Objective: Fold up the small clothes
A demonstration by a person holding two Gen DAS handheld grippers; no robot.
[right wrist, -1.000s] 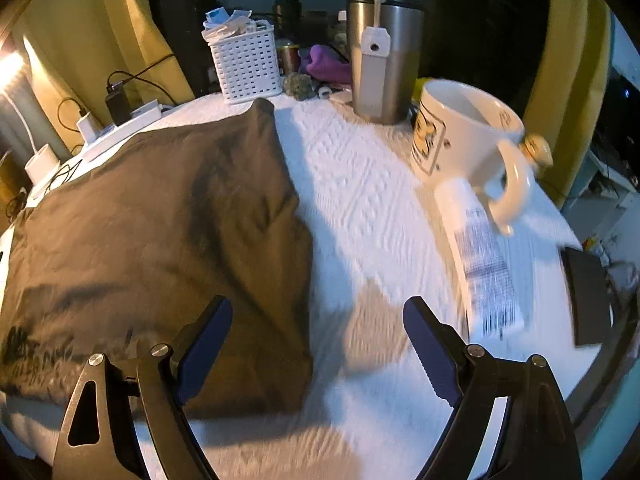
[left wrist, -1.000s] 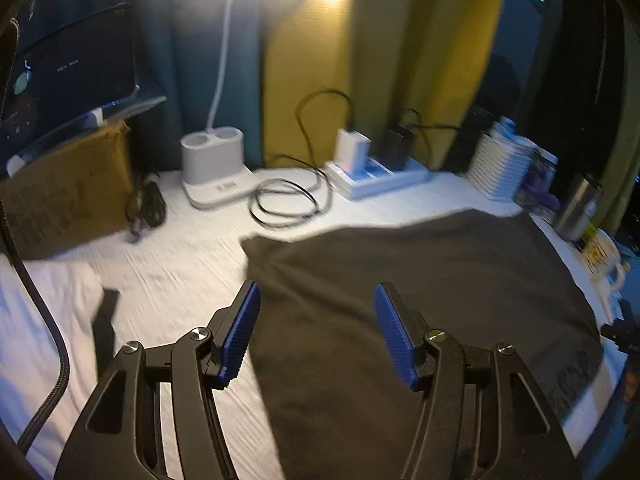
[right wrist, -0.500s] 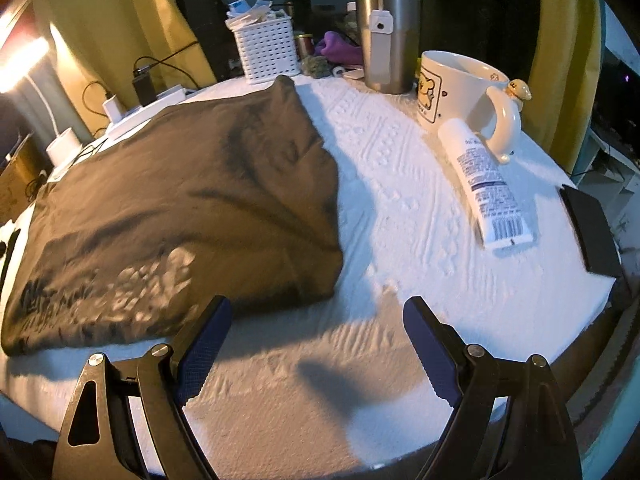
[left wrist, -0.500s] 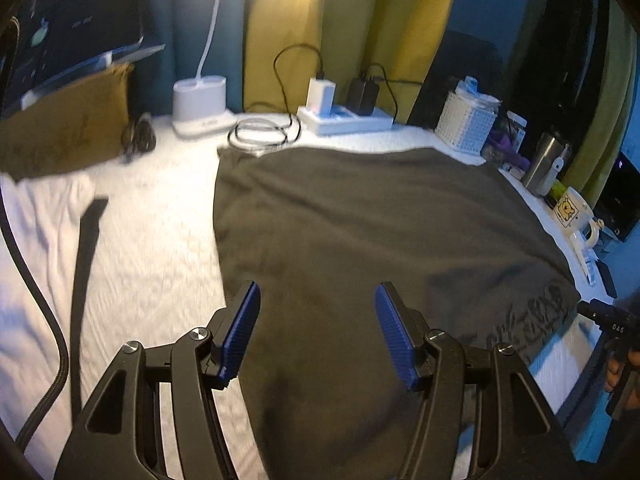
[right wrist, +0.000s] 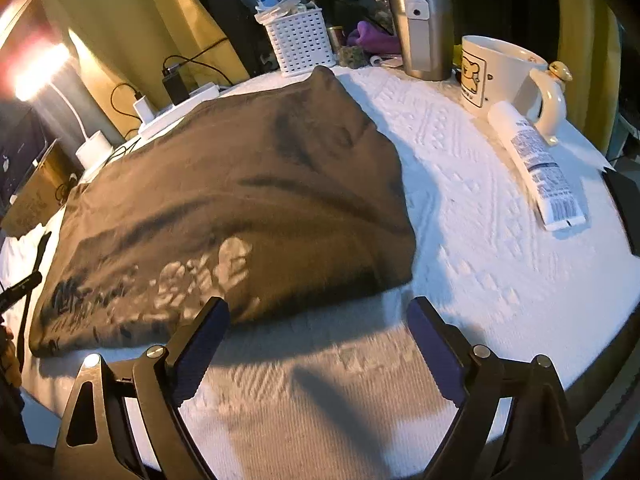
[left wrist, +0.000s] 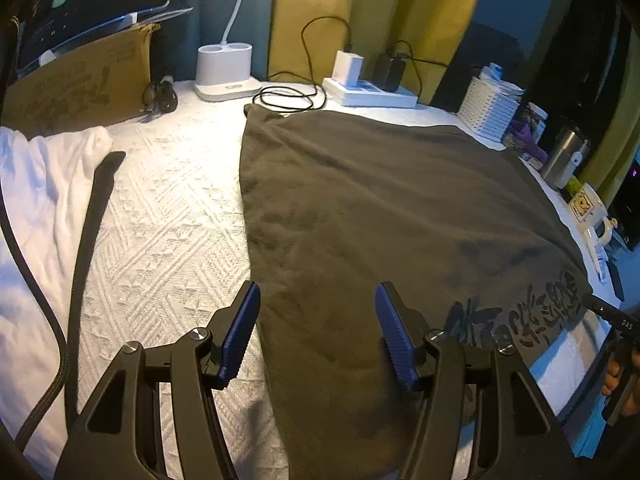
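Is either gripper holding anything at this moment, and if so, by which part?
Nothing is held. The left gripper and the right gripper both have their jaws open and empty, above the dark garment lying on the white cover.

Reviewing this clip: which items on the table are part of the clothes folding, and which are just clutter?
Part of the job:
dark garment, lying folded on the table
white garment, at the left edge
left tongs and right tongs, both open and empty

Just lying about:
mug
steel tumbler
tube
white basket
power strip
cardboard box
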